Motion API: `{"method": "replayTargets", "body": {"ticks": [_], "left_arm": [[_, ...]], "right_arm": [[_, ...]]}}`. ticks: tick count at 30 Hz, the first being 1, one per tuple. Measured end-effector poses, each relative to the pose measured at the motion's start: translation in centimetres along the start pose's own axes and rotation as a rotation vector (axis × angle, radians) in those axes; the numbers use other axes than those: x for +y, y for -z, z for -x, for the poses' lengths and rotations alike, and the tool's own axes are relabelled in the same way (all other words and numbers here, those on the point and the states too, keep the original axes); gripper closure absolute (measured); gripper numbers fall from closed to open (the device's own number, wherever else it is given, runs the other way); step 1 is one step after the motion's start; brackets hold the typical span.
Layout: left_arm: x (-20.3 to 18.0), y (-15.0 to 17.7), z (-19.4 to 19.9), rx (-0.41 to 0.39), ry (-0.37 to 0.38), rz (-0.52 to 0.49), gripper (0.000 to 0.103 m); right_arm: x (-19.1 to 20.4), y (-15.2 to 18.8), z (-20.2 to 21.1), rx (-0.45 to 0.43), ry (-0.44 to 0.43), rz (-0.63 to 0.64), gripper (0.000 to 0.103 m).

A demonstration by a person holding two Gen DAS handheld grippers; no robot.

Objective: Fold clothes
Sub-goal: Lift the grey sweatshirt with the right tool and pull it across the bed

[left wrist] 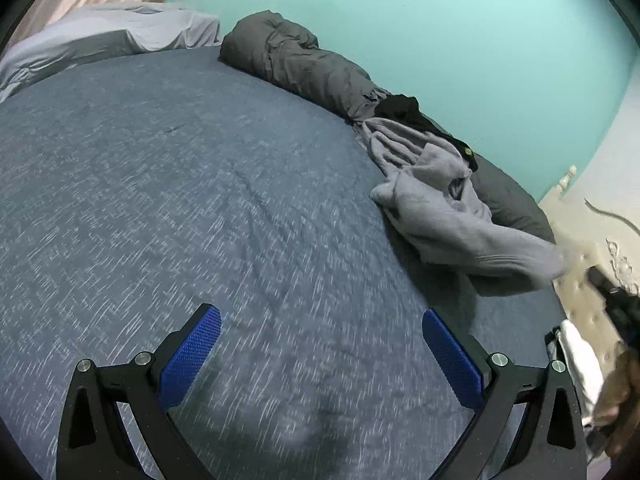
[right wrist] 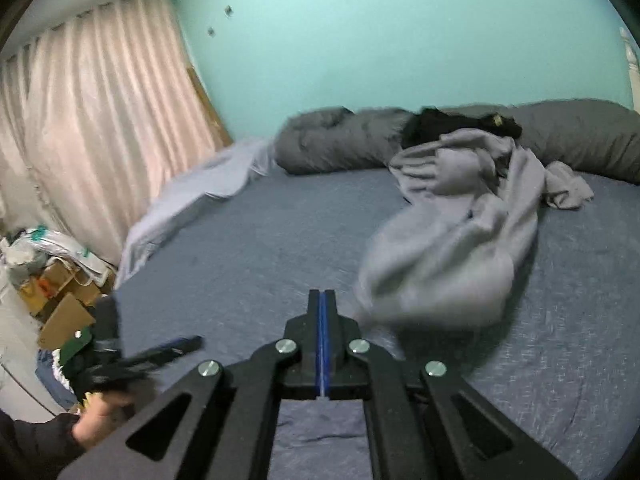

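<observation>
A crumpled light grey fleece garment (left wrist: 440, 208) (right wrist: 460, 240) lies on the blue bed sheet (left wrist: 160, 180) (right wrist: 260, 240). Its near end is lifted and motion-blurred. A black garment (left wrist: 404, 108) (right wrist: 432, 124) sits behind it against the rolled duvet. My left gripper (left wrist: 320, 316) is open above bare sheet, well left of the grey garment. My right gripper (right wrist: 322, 292) is shut, its blue pads pressed together with no cloth showing between them; the garment's blurred end hangs just right of its tips. A hand (right wrist: 100, 412) holds the left gripper, which shows at the lower left of the right wrist view.
A dark grey duvet roll (left wrist: 296, 60) (right wrist: 340, 144) lines the far side against the teal wall. Pale bedding (left wrist: 100, 32) (right wrist: 208, 184) lies at the head end. Curtains (right wrist: 100, 120) and cardboard boxes (right wrist: 60, 300) stand beside the bed. A white cloth (left wrist: 576, 352) hangs at the right.
</observation>
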State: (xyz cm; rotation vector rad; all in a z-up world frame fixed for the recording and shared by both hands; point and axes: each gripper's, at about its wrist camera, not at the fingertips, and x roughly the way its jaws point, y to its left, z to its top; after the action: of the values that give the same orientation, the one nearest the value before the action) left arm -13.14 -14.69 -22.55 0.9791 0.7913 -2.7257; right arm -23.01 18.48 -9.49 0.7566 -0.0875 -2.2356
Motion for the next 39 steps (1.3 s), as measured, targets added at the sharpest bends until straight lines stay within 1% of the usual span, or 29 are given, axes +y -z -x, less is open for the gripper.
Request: {"method": "replayTargets", "body": {"ticks": [1,3,6,8,9,10,11,12,15,20,21,22,23,24,25,27,32,36,39], "left_arm": [[0.0,0.2,0.0,0.003,-0.001,-0.007,0.000],[0.0,0.4,-0.3,0.014,0.000,-0.012,0.000],[0.1,0.6,-0.5,0.022,0.006,-0.004,0.000],[0.2,0.6,-0.7,0.026,0.004,-0.005,0.000],[0.4,0.6,-1.0,0.033,0.001,-0.004,0.000],[0.5,0.6,-1.3,0.041,0.002,-0.002,0.000],[0.6,0.6,-1.5,0.048,0.004,0.001,0.000],[0.7,0.6,-1.8,0.055,0.004,0.003,0.000],[0.6,0.5,-2.4,0.063,0.005,-0.005,0.000],[0.8,0.5,-2.7,0.069,-0.003,-0.012,0.000],[0.8,0.6,-2.7,0.070,-0.006,-0.013,0.000],[0.9,0.6,-2.7,0.069,-0.010,-0.014,0.000],[1.0,0.6,-2.7,0.070,-0.013,-0.016,0.000],[1.0,0.6,-2.6,0.071,-0.014,-0.018,0.000],[1.0,0.5,-2.5,0.070,-0.014,-0.019,0.000],[1.0,0.3,-2.2,0.065,-0.014,-0.019,0.000],[0.5,-0.1,-0.1,0.043,0.007,-0.024,0.000],[-0.2,-0.3,2.6,0.021,0.021,-0.045,0.000],[-0.8,-0.4,4.8,0.005,0.031,-0.061,0.000]], "right_arm": [[0.3,0.0,0.4,-0.006,0.005,0.011,0.103],[-0.9,0.1,-0.7,0.043,0.063,-0.028,0.103],[-3.4,2.4,-3.0,0.114,0.142,-0.101,0.103],[-5.1,3.9,-4.6,0.162,0.194,-0.149,0.093],[-5.9,4.6,-5.4,0.186,0.220,-0.173,0.073],[-6.6,5.5,-6.2,0.209,0.243,-0.196,0.041],[-7.1,6.8,-7.0,0.229,0.252,-0.213,0.031],[-7.5,8.0,-7.9,0.249,0.261,-0.229,0.029],[-8.8,11.0,-10.6,0.290,0.290,-0.297,0.029],[-11.2,12.3,-13.9,0.264,0.292,-0.417,0.030],[-11.4,12.3,-14.4,0.264,0.282,-0.424,0.044],[-11.6,12.2,-14.8,0.264,0.270,-0.431,0.066],[-11.6,12.0,-14.9,0.256,0.251,-0.434,0.074],[-11.5,11.7,-14.7,0.236,0.235,-0.432,0.091],[-11.4,11.3,-14.5,0.218,0.223,-0.430,0.098],[-10.7,9.9,-13.8,0.184,0.208,-0.415,0.098],[-8.0,5.4,-10.2,0.058,0.148,-0.346,0.099],[-6.0,1.8,-6.3,-0.026,0.116,-0.312,0.100],[-4.3,-0.3,-2.8,-0.095,0.093,-0.275,0.100]]}}
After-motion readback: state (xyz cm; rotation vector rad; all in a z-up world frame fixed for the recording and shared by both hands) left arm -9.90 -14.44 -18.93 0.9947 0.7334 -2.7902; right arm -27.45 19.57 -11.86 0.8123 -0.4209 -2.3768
